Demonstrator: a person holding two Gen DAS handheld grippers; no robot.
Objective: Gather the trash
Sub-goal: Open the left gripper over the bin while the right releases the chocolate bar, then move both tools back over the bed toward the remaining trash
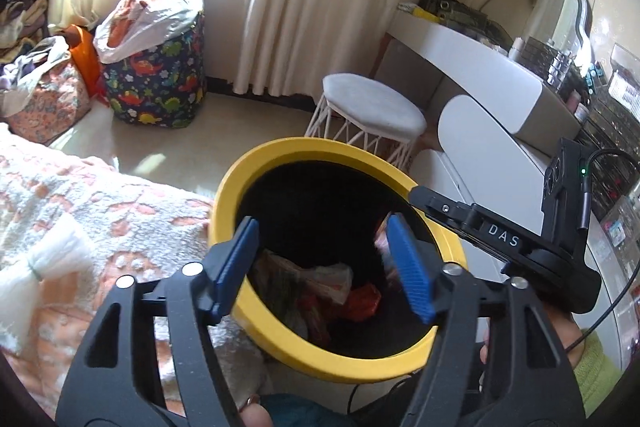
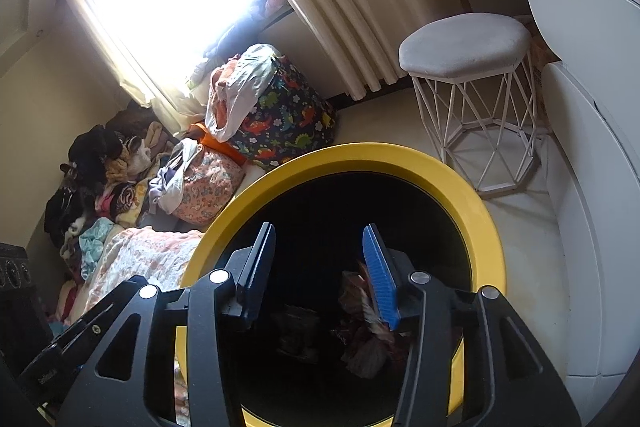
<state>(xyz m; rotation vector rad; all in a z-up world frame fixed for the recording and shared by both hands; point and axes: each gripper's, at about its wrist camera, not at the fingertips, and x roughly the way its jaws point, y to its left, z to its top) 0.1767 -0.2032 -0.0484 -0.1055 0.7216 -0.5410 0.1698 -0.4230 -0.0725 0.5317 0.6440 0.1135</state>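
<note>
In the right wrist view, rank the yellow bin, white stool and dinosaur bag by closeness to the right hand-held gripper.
From the right hand-held gripper:
1. Yellow bin, directly below the fingers.
2. White stool, beyond the bin, upper right.
3. Dinosaur bag, against the curtain wall, upper left.

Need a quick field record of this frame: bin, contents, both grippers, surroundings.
bin: yellow-rimmed bin, dark inside, mouth open
contents: crumpled wrappers at the bottom
left gripper: over the bin mouth, jaws open, nothing between them
right gripper: over the bin mouth, jaws open, nothing held
left of bin: patterned blanket
beyond bin: white stool, dinosaur-print bag
</note>
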